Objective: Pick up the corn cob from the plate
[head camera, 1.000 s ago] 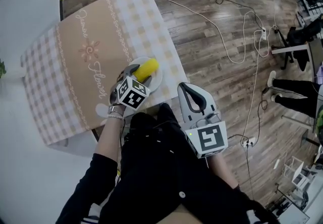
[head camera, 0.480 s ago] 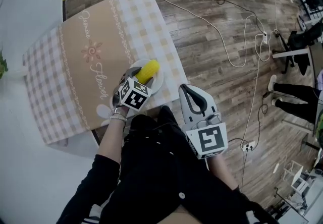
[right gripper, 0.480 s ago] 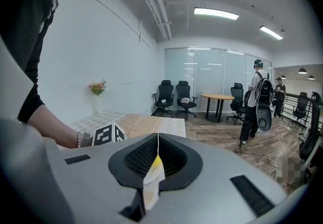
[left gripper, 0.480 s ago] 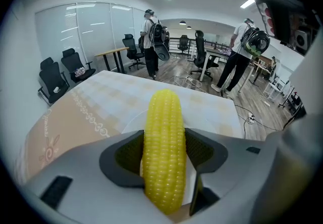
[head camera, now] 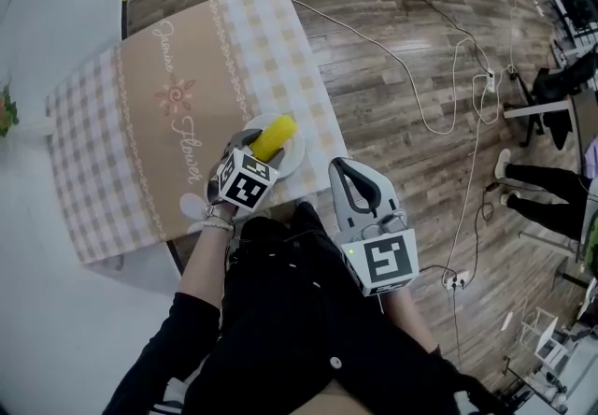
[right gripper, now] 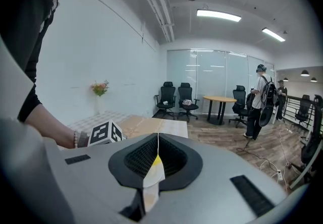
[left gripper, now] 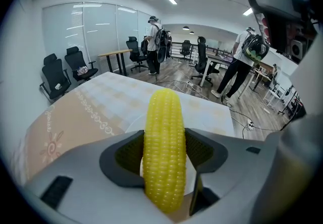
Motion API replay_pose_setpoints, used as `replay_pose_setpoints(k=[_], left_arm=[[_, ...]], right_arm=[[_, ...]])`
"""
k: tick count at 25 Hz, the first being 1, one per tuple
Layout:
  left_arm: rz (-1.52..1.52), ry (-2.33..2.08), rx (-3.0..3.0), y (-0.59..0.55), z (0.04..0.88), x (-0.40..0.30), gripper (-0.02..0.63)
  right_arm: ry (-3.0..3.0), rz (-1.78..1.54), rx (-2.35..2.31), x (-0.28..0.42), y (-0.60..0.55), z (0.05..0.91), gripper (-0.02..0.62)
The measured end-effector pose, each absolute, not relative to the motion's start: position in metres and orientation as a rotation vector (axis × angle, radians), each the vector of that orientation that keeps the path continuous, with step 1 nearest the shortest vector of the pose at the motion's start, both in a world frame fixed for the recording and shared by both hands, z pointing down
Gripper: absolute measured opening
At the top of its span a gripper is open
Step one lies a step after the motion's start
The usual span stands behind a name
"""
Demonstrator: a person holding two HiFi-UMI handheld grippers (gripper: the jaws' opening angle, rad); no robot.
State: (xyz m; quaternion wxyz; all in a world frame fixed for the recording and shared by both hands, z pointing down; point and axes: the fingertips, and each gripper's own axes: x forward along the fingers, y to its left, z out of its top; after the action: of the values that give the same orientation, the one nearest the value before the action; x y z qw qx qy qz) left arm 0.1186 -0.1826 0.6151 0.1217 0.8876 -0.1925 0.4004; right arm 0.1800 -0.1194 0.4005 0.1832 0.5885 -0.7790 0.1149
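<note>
The yellow corn cob lies over the white plate at the near right corner of the table. My left gripper is shut on its near part. In the left gripper view the cob stands lengthwise between the two dark pads, its tip pointing away. My right gripper hangs off the table's near edge, right of the plate, shut with nothing in it. In the right gripper view its jaws meet along a thin slit.
A beige and checked tablecloth covers the table; its near edge runs just under the plate. White cables trail over the wooden floor to the right. Office chairs and people stand far off. The left gripper's marker cube shows in the right gripper view.
The left gripper stays shut on the cob over the plate. Only a small shift of the head view shows; the right gripper has barely moved.
</note>
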Motion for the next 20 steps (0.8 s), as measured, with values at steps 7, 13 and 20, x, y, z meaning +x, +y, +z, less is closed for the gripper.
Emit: replay_pose_setpoints(k=[7, 13, 20], left_arm=[[1.124, -0.593, 2.628, -0.184, 0.594, 0.115, 0.255], [1.03, -0.629, 2.626, -0.185, 0.571, 0.109, 0.255], [0.965, -0.644, 2.661, -0.181, 0.541, 0.106, 0.255]], right_arm=[[-2.209, 0.294, 1.647, 0.173, -0.124, 0.392, 0.043], [-2.24, 0.258, 1.613, 0.167, -0.127, 0.386, 0.041], [-2.273, 0.204, 1.598, 0.164, -0.133, 0.376, 0.041]])
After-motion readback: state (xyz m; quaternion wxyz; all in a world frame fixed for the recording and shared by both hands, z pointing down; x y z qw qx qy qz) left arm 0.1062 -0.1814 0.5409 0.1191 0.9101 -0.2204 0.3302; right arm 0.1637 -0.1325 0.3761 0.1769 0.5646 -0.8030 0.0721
